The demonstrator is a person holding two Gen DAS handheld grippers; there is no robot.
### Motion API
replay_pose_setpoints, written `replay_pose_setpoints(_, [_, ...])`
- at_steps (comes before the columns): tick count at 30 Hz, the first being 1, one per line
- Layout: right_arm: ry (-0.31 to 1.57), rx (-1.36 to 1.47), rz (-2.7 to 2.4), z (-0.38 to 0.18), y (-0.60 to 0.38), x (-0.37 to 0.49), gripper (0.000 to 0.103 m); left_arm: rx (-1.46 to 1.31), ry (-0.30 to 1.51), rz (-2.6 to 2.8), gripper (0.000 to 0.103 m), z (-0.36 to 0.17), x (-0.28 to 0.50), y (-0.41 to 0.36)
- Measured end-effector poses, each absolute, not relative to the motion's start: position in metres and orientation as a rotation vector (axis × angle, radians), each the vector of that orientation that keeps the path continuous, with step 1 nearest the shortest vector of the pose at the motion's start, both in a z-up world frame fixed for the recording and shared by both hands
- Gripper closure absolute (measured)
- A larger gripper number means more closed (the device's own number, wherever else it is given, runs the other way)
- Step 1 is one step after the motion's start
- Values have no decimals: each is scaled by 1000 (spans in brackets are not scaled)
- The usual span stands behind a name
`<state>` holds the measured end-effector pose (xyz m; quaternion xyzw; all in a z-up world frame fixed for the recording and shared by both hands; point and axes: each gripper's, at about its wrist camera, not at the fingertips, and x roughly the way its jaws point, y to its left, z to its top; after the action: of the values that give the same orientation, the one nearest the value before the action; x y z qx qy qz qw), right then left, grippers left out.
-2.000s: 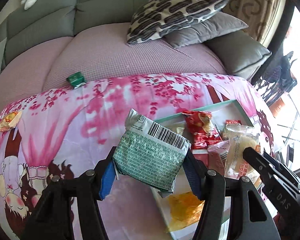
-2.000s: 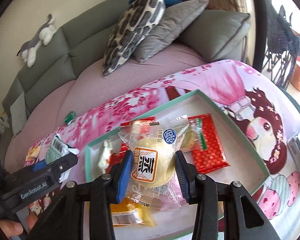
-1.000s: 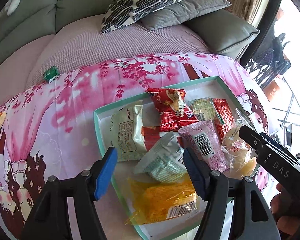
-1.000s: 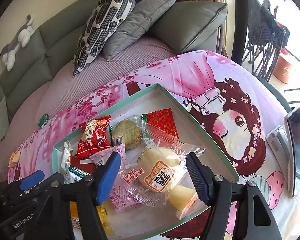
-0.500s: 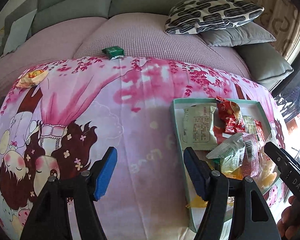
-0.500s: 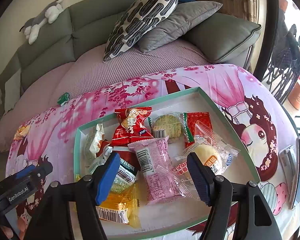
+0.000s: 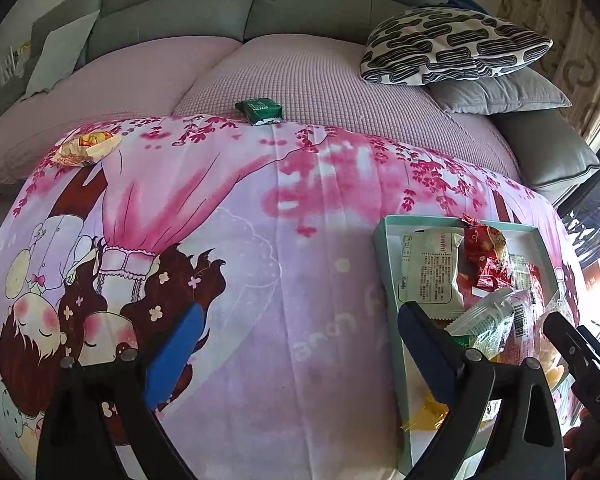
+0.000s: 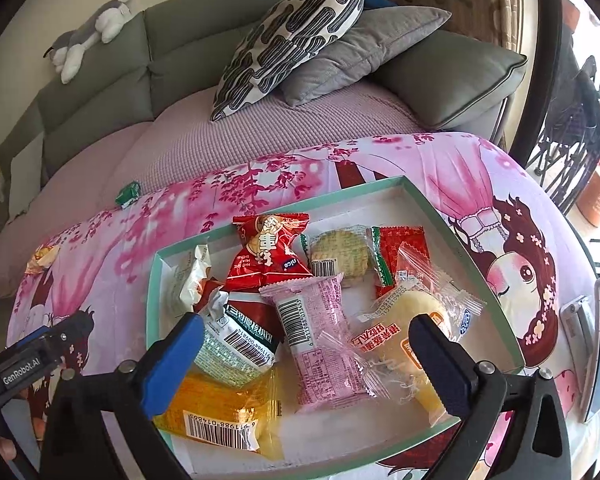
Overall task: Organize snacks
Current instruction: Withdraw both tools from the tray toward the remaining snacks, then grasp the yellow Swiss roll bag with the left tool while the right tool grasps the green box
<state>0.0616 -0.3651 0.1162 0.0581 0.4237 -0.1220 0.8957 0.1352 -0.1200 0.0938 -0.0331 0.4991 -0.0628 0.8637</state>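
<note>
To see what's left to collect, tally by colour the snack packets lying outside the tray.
green packet: 1
yellow packet: 1
Total: 2

Both fisheye cameras ride on the hand-held grippers and look steeply down, close over the blanket [image 7: 284,240]. The left wrist view faces the sofa [image 7: 300,4], with the tray [image 7: 384,264] at its right edge. The right wrist view sits directly above that tray [image 8: 156,280]. Both show the patterned pillow [image 8: 296,28].
</note>
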Motion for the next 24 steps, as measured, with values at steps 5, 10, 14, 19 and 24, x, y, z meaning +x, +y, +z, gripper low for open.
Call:
replay_pose_setpoints(5, [879, 112, -227, 117, -354, 68, 0, -97, 1018, -92, 2, 99, 148, -94])
replay_pose_setpoints(10, [883, 85, -156, 119, -326, 83, 0, -60, 996, -24, 2, 107, 172, -57])
replay_pose_setpoints(14, [882, 69, -73, 123, -295, 102, 0, -103, 1023, -4, 2, 110, 194, -21])
replay_pose_setpoints(19, [925, 61, 81, 126, -253, 149, 0, -100, 1073, 13, 3, 112, 229, 17])
replay_pose_setpoints(24, [1000, 55, 163, 120, -215, 218, 0, -102, 1107, 81, 3, 111, 265, 58])
